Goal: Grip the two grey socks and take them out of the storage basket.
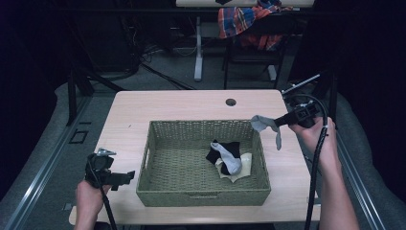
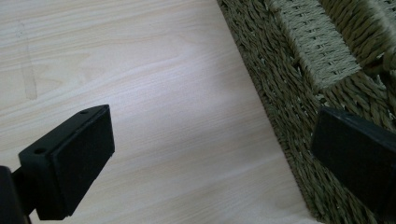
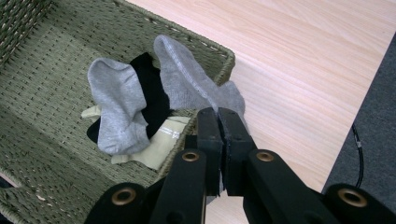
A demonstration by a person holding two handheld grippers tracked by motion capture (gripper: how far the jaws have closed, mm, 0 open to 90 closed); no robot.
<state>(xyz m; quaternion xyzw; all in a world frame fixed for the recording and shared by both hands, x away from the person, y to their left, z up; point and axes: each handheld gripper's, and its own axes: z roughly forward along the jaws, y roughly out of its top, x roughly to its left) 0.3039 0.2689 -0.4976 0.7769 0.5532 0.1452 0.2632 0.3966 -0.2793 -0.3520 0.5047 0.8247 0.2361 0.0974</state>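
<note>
The right gripper (image 1: 281, 120) has its two black jaws pressed together on a thin light-grey sock (image 1: 266, 125), holding it in the air over the far right corner of the rectangular olive-green woven basket (image 1: 158, 191), with the sock's loose end drooping just outside the right rim. Inside the basket, toward its right side, lie another grey sock (image 3: 119, 109), a black sock (image 3: 152, 88) and a pale yellow cloth piece (image 3: 161, 144) heaped together. The left gripper (image 1: 125, 178) hovers low over the light wooden table (image 2: 140, 70) just beside the basket's left wall, its jaws spread wide and holding nothing.
</note>
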